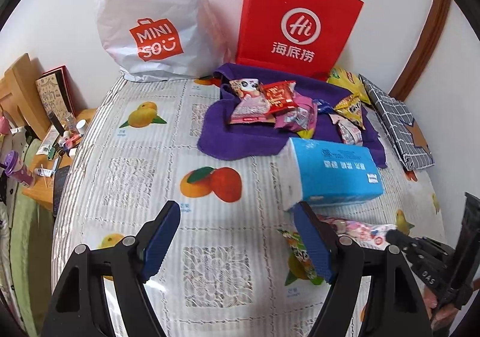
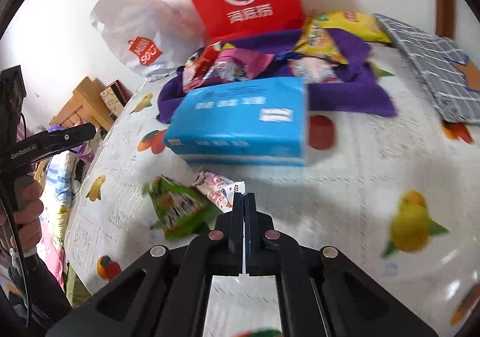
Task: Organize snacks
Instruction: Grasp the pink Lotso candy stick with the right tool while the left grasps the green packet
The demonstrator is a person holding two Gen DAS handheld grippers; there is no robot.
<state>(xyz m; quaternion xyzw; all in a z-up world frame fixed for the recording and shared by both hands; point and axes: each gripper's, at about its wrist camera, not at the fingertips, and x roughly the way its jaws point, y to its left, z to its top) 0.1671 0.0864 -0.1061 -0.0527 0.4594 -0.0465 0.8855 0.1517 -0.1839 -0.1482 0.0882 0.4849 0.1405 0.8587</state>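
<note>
My right gripper [image 2: 244, 197]: fingers pressed together, nothing between. Pink packet [image 2: 220, 188] and green packet [image 2: 177, 209] just left of their tips. My left gripper [image 1: 237, 235]: fingers wide apart, empty over counter [image 1: 135, 181]. Snack pile [image 1: 270, 103] well beyond.

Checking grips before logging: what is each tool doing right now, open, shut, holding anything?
Left tool: open, nothing between its pads.
Right tool: shut, nothing visibly held; pink-white snack packet lies beside its tips.

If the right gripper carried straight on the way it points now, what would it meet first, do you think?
Most likely the pink-and-white snack packet just beyond the shut right gripper; the blue tissue pack lies farther along, though blur leaves depth uncertain.
</note>
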